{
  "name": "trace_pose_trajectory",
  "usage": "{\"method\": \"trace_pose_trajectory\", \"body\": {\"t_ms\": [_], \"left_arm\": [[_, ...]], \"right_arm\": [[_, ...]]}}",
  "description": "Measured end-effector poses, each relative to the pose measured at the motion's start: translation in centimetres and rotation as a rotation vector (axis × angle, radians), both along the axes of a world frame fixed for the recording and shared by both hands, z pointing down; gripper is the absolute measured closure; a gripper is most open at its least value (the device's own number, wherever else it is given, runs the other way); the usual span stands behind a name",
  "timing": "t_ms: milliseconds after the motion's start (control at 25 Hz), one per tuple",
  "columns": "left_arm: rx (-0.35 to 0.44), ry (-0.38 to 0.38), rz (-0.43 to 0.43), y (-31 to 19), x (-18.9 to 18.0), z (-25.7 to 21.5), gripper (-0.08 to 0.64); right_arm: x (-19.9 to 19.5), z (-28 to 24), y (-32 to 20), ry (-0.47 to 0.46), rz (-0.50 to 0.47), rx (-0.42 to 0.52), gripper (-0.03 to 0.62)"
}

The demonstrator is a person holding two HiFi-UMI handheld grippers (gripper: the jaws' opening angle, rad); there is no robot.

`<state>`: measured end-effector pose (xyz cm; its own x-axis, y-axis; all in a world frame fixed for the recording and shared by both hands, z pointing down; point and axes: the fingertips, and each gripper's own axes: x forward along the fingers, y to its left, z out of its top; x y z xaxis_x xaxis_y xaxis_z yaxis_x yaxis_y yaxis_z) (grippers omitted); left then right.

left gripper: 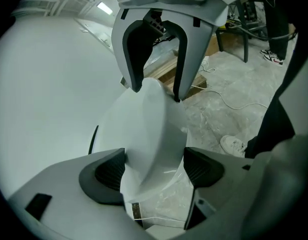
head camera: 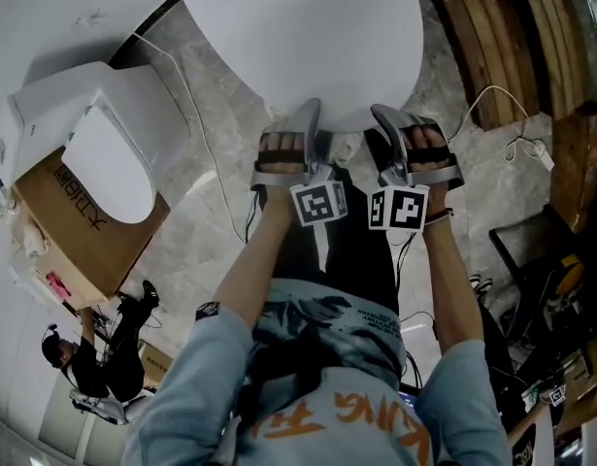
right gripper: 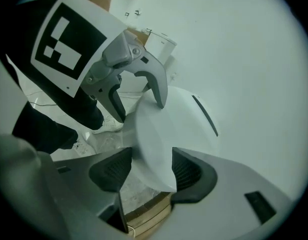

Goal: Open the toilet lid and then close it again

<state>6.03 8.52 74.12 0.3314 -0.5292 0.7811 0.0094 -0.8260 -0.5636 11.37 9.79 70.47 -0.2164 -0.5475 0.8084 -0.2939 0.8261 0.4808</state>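
Lid [head camera: 308,37] edge sits clamped in left gripper [left gripper: 155,166] and right gripper [right gripper: 151,169], jaws wide, side by side.

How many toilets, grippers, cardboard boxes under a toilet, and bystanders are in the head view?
Toilets: 2, the near one showing its toilet lid, the other toilet at left
Grippers: 2, left gripper and right gripper
Cardboard box: 1
Bystander: 1
Total: 6
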Motion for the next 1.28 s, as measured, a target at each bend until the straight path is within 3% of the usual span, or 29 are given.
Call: {"method": "trace_pose_trajectory", "body": {"t_ms": [120,400,520,800,1000,1080,1280], "left_arm": [[-0.051,-0.017,0.037,1.1,0.1,-1.9,0.194],[-0.016,-0.013,0.105,0.5,-0.1,-7.7,0.235],[-0.01,0.004,0.122,-0.2,0.0,-10.3,0.236],[0.02,0.054,0.113,-1.9,0.4,-16.9,0.23],[0.048,0.098,0.096,-4.2,-0.1,-21.6,0.239],[0.066,0.115,0.099,-4.5,-0.4,-23.2,0.28],[0.165,0.161,0.071,-6.5,-1.0,-27.2,0.319]], "right_arm": [[0.0,-2.6,0.0,-0.016,0.008,0.006,0.327],[0.1,-8.7,-1.5,-0.074,0.052,0.009,0.275],[0.0,-10.8,-1.7,-0.082,0.031,0.016,0.294],[1.0,-15.0,-2.6,0.063,-0.042,0.145,0.306],[0.5,-19.7,-4.9,0.06,-0.049,0.198,0.328],[0.3,-21.4,-5.5,0.061,-0.049,0.221,0.332],[-0.2,-25.8,-7.8,0.065,-0.054,0.277,0.322]]}}
